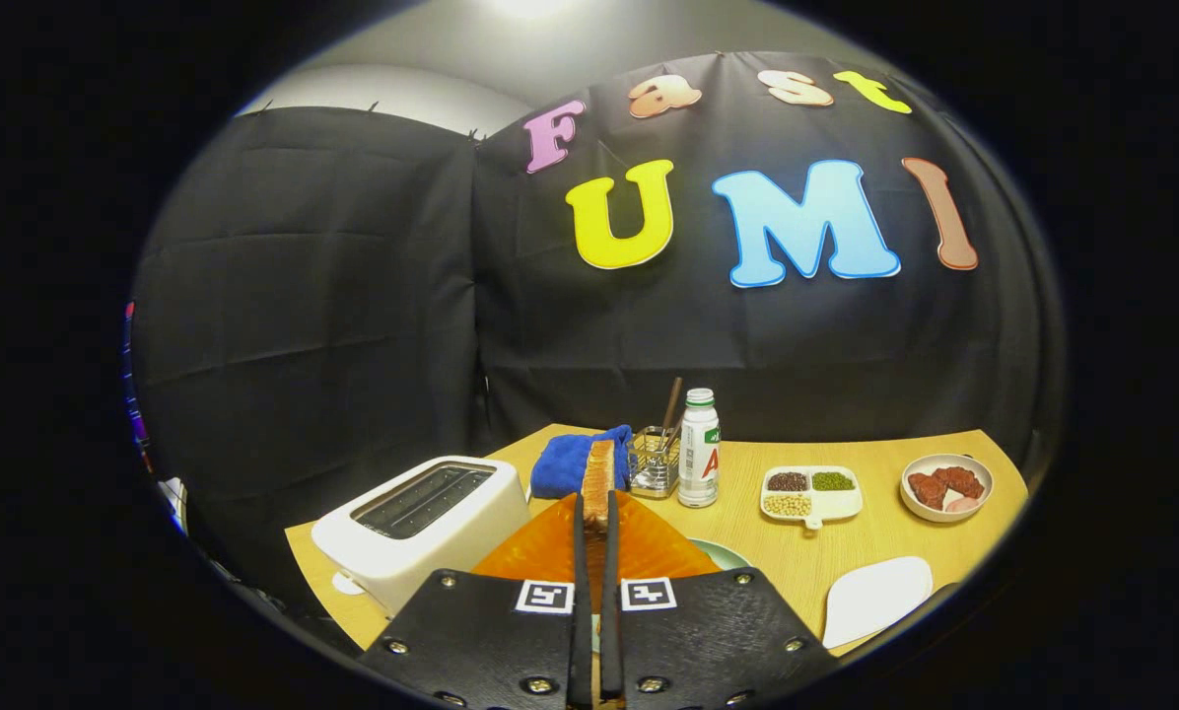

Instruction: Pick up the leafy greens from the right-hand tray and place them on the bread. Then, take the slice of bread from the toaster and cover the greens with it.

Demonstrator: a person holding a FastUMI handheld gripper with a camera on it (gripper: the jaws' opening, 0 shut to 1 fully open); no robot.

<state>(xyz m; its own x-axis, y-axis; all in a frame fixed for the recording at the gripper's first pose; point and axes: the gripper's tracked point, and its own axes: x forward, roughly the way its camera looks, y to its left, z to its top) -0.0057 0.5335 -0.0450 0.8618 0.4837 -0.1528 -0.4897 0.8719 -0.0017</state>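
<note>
The gripper [595, 513] is squeezing the bread slice [597, 481] by its edge, and it should be lowering it flat over the greens.

Toast slice [597, 480] on edge, pinched between the fingers [581, 552], beside the white toaster [422, 523].

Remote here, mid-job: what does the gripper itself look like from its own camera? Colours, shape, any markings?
The gripper has two broad black plates fastened with shiny screws along their edges. Each plate carries a square black-and-white marker near its inner corner. Two thin, dark, flat jaws run forward side by side from between the plates. No cables show.
</note>
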